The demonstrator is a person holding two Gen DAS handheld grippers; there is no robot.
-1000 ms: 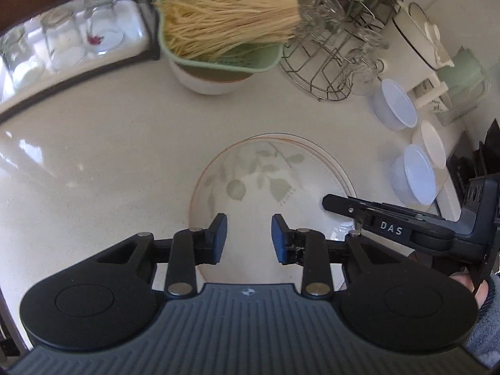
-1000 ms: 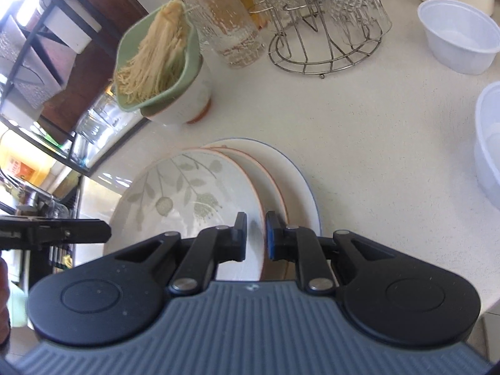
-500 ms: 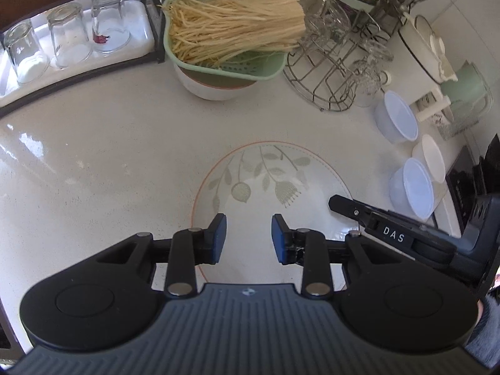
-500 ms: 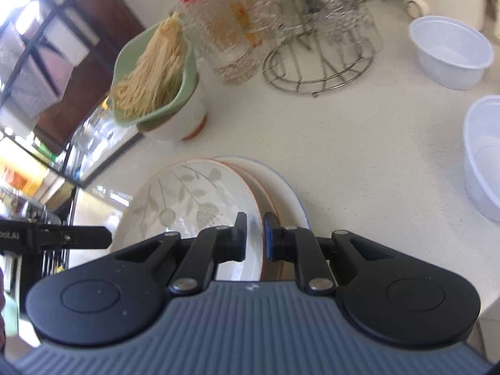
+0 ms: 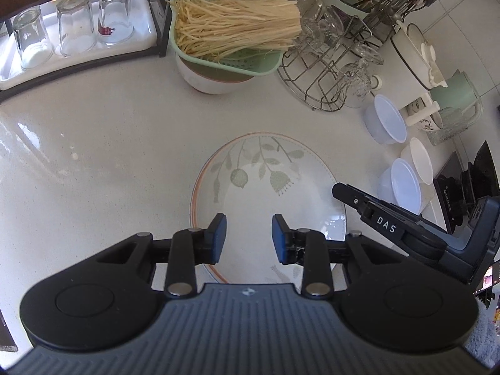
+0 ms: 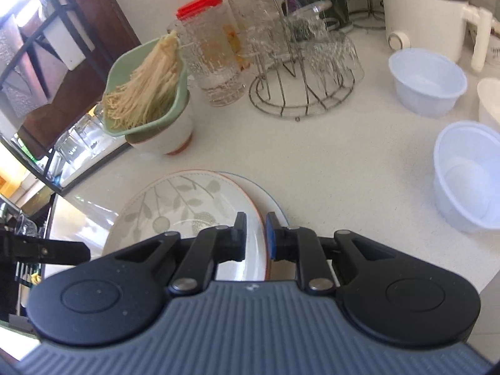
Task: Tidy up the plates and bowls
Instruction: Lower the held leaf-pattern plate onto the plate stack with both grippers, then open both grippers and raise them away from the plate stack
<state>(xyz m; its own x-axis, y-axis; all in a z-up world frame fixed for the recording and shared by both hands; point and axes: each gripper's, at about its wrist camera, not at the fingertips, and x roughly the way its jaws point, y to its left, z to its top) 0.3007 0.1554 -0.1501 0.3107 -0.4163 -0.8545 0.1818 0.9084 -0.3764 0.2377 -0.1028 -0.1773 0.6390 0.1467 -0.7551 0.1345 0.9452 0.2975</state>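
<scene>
A white plate with a leaf pattern and an orange rim [image 5: 265, 187] [image 6: 187, 206] lies on the pale counter. It rests on a white plate with a blue rim [image 6: 275, 209], which shows only as a crescent at its right. My right gripper [image 6: 255, 236] is shut on the leaf plate's right rim, one pad above it and one below. That gripper's tip [image 5: 340, 191] shows at the plate's right edge in the left wrist view. My left gripper [image 5: 249, 237] hovers open over the near part of the leaf plate, with nothing between its pads.
A green colander of noodles [image 5: 231, 31] sits on a white bowl at the back. Right of it stands a wire rack of glasses [image 5: 328, 72]. Several white plastic bowls [image 6: 428, 81] [image 6: 468, 178] stand at the right. Upturned glasses [image 5: 75, 31] fill a tray at back left.
Both views have tipped up a little, showing more of the back of the counter. The right gripper keeps its hold on the leaf plate's rim. The left gripper stays open.
</scene>
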